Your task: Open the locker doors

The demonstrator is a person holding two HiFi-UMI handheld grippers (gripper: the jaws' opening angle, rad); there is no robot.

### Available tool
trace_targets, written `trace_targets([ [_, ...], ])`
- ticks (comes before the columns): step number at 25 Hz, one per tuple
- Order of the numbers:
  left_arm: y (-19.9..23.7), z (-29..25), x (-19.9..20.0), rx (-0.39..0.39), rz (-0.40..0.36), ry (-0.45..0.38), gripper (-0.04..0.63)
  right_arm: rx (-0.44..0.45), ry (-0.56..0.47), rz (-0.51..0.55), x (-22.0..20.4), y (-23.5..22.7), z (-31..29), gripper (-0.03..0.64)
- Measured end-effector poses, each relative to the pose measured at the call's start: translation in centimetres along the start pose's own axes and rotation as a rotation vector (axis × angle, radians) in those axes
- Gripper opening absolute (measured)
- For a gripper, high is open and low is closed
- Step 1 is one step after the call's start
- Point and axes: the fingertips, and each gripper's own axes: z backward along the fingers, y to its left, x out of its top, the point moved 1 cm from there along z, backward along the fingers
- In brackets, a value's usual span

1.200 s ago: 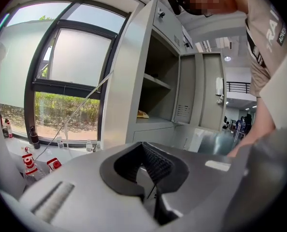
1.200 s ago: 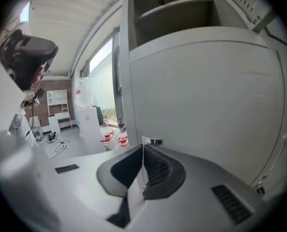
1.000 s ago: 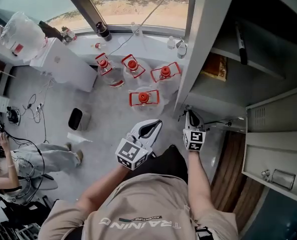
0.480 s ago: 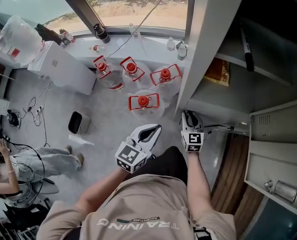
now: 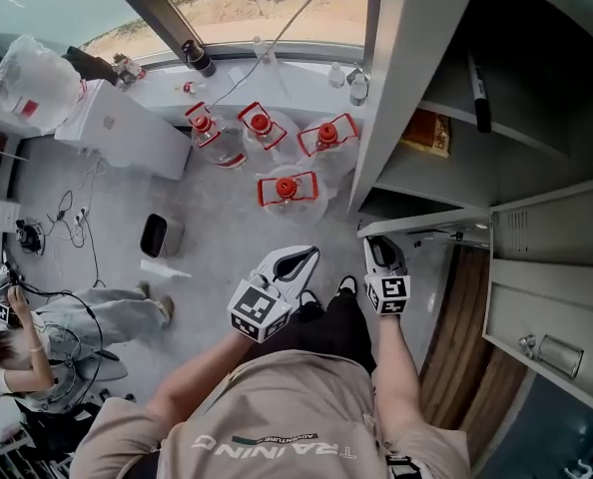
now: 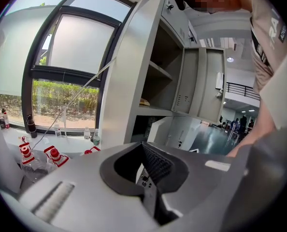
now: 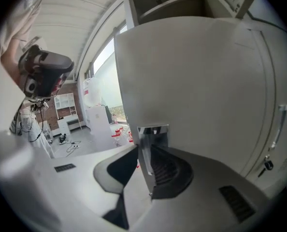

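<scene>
at the far left a person [image 5: 47,332] sits on the floor [image 5: 227,238] among cables, well away from the work. further in, four water jugs [image 5: 289,193] with red caps stand grouped by the window, just beside the locker [image 5: 386,88] side wall.

the left gripper [image 5: 298,259] hangs in front of the person's body, pointed towards the locker but touching nothing. in the left gripper view its jaws are pressed together with nothing between them (it looks parked, out of the swing path of the doors).

the right gripper [image 5: 376,242] is at the front edge of the lower door [image 5: 426,220]. in the right gripper view the jaws are closed onto a small shiny pull tab [image 7: 153,128] on that door, whose pale face fills the picture beyond. gripping at the free edge, far from the hinge, gives the most leverage for swinging it. in the head view the door's top edge stands angled out from the frame, so it reads as partly open.

to the right, the upper door [image 5: 551,267] is wide open, its latch facing outward, and the shelf [image 5: 496,138] inside is exposed. my judgement: one door is done and the lower one is mid-pull.
</scene>
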Motion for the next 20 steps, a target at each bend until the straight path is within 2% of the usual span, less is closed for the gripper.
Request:
trace_targets([
  [4,-1.4,0.8,0.0,-0.039,-0.012,0.024,0.006,-0.03,0.01,-0.032,-1.8,0.6,4.5,0.055],
  [13,-5.7,1.1,-0.3,-0.144,-0.022,0.03,0.006,-0.209,0.055,-0.122,-6.0,0.1,14.4,0.054],
  [17,-6.9,0.7,0.1,-0.174,-0.019,0.006,0.006,-0.184,0.102,-0.122,-6.6,2.2,16.4,0.054],
  [20,-7.8,0.1,0.4,-0.18,-0.01,-0.013,0.006,-0.143,0.083,-0.119,-5.1,4.1,16.0,0.054],
])
